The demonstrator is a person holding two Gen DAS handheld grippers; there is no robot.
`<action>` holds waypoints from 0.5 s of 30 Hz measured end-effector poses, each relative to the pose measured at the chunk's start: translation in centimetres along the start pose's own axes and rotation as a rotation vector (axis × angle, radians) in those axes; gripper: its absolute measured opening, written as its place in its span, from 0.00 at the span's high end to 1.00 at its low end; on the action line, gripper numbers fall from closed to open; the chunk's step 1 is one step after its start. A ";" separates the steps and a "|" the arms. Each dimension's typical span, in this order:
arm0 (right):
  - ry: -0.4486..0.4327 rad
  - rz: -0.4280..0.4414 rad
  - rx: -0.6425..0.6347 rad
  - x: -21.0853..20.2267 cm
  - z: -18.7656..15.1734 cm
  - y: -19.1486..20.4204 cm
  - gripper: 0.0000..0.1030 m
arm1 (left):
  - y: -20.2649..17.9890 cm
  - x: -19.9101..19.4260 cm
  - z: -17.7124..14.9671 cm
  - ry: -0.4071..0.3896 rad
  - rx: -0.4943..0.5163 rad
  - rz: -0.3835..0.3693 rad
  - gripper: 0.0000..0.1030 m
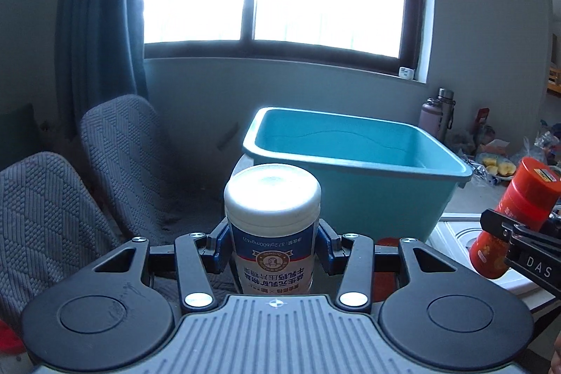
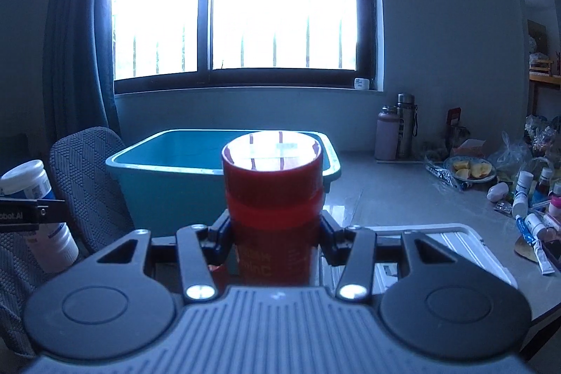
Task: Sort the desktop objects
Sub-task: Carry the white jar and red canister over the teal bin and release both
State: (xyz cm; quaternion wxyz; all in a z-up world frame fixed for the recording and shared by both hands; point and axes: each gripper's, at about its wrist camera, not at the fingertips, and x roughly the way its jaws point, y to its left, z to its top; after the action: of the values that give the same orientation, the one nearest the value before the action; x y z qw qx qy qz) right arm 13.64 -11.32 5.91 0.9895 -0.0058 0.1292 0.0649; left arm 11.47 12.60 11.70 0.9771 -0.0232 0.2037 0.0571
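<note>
**Two bottles in hand, teal tub ahead**

Item one: white-capped bottle (image 1: 272, 226), blue-and-white label, clamped in the left gripper (image 1: 272, 242) with a blue pad pressed on each side of the body. Long axis tipped away from the camera, cap leading toward the tub, label text reading inverted in the left wrist view. Raised off the table.

Item two: red bottle (image 2: 273, 209), red cap, clamped likewise in the right gripper (image 2: 273, 240). Long axis also pointing forward, cap toward the tub. In the left wrist view seen tilted at the right edge, well apart from the white one.

Destination, by judgement: teal tub (image 1: 354, 160), open top, no contents visible in the part of the interior shown. Directly ahead of both grippers, slightly right of the left one, slightly left of the right one; neither clearly nearer. Near rim lying between each bottle and the interior, so clearance over that rim is the deciding relation.

Open room: free space above the tub, window and wall behind. Left flank: grey padded chairs (image 1: 115, 146), just beside the tub. Right flank: table (image 2: 392, 184) crowded with flasks, a fruit plate (image 2: 470, 171), small tubes and bottles (image 2: 526, 209); a white tray (image 2: 452, 247) near the right gripper. Risk noted: bottles bumping each other if dropped in together.
</note>
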 end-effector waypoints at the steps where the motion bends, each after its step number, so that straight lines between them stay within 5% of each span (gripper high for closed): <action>1: -0.004 0.000 0.000 0.0 0.4 0.0 0.52 | -0.1 0.0 0.4 0.000 0.002 -0.006 0.53; 15: -0.068 0.022 -0.034 4.0 7.0 0.1 0.52 | -3.4 4.3 9.5 -0.043 0.032 -0.054 0.53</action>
State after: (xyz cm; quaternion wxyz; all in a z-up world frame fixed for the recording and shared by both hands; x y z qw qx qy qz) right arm 19.26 -10.50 11.62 0.9923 -0.0190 0.0943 0.0783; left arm 19.59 10.32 18.78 0.9827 -0.0119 0.1827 0.0280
